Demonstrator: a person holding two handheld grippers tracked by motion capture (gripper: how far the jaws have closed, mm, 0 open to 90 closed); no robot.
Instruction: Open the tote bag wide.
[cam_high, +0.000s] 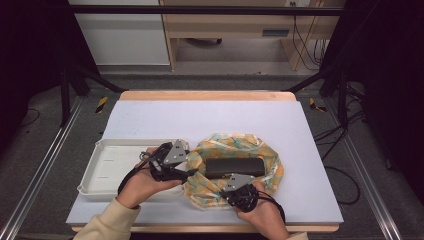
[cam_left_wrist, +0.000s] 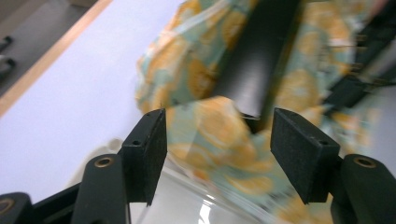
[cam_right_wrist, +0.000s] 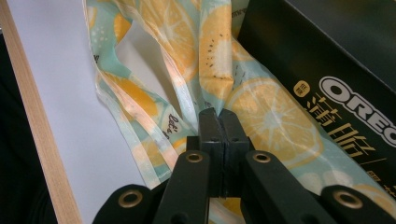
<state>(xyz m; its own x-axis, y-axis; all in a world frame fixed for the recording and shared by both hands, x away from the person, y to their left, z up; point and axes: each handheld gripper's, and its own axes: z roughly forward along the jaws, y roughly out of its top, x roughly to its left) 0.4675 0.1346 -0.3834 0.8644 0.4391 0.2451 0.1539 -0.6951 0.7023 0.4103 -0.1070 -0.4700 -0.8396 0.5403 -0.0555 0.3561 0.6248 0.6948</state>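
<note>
bag (cam_high: 235, 167) is lying mid-table around a box (cam_high: 234, 167); we are pinching its limp, slippery near edge with the right gripper (cam_right_wrist: 218, 122) clamped, left gripper (cam_left_wrist: 217, 149) gaping (empty) beside it.

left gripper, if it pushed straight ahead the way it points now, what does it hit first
Most likely the lemon-print bag: its fabric fills the gap ahead of the open left gripper. The black box lies just behind it. Depth is blurred, so contact order is a guess.
</note>
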